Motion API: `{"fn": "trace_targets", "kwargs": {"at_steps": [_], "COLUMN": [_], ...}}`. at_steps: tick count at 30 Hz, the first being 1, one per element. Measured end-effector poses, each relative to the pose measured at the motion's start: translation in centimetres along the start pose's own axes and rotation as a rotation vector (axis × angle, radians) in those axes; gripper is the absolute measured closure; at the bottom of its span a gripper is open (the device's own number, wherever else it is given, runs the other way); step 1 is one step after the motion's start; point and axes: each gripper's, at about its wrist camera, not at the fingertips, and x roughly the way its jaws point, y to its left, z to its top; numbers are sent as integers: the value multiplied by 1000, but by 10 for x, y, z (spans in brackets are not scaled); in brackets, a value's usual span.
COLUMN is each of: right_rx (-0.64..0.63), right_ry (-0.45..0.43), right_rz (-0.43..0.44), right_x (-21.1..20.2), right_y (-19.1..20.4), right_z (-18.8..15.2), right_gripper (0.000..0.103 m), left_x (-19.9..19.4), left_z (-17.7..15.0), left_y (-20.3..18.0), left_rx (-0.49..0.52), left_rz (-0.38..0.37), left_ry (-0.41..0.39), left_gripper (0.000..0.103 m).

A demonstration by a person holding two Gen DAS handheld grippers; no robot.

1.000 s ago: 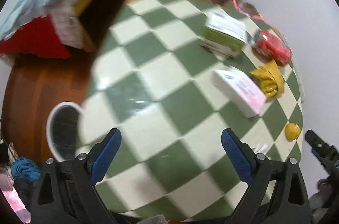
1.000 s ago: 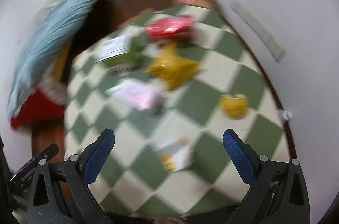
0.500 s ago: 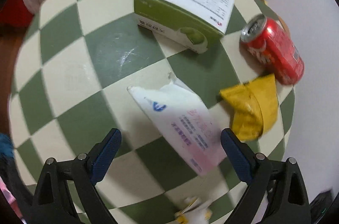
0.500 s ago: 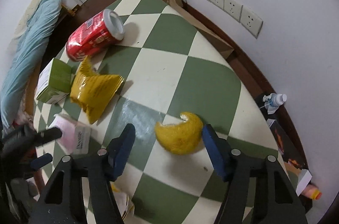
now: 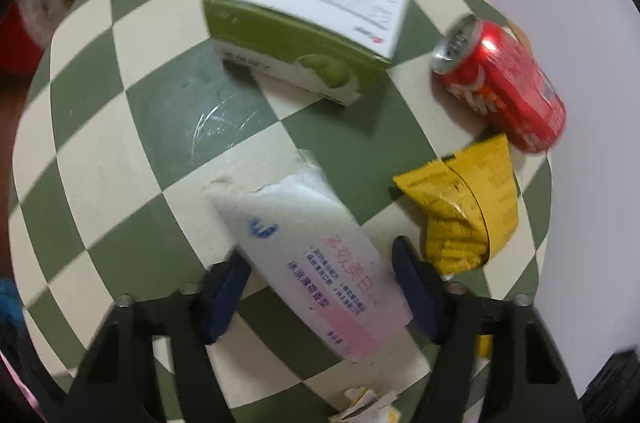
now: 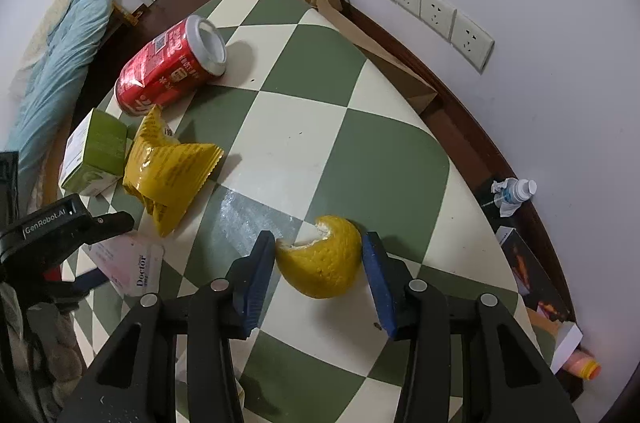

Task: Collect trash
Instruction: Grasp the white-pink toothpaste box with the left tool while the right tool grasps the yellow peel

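Note:
Trash lies on a green-and-cream checked table (image 5: pixel 120 143). A white-and-pink toothpaste box (image 5: pixel 316 263) lies between the fingers of my left gripper (image 5: pixel 320 283), whose jaws stand around it, still a little apart from its sides. A yellow fruit peel (image 6: pixel 324 259) sits between the fingers of my right gripper (image 6: pixel 318 271), whose pads touch it on both sides. A red can (image 5: pixel 504 83) lies on its side, with a yellow snack bag (image 5: pixel 468 207) and a green box (image 5: pixel 308 19) nearby. The toothpaste box (image 6: pixel 128 259) also shows in the right wrist view.
A crumpled wrapper (image 5: pixel 368 403) lies at the table's near edge. A wall with sockets (image 6: pixel 424 7) runs along the table's right. A small bottle (image 6: pixel 516 191) and boxes sit on the floor by the wall. A bed with blue bedding (image 6: pixel 60 55) is at the left.
Both grippers have come down close to the table. The left jaws have narrowed around the toothpaste box. The right jaws have closed in onto the yellow peel.

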Motion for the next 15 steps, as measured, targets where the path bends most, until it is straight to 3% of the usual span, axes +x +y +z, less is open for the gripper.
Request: {"fn": "trace_targets", "kwargs": {"at_steps": [9,11,15], "right_rx": [-1,-4,-13], "right_ry": [23,24,27], "right_rz": [24,28,29], "right_x": [0,0,1], "right_y": [3,3,5], "right_z": [-4,-4,-4], "right_gripper": [57,56,56], "left_x": [-23,-25,-23], "left_z": [-20,-26,-32], "left_y": [-1,2,20], "left_rx": [308,336,285], "left_rz": [134,125,86], "left_ry": [-41,-29,2], "left_gripper": [51,51,47]}}
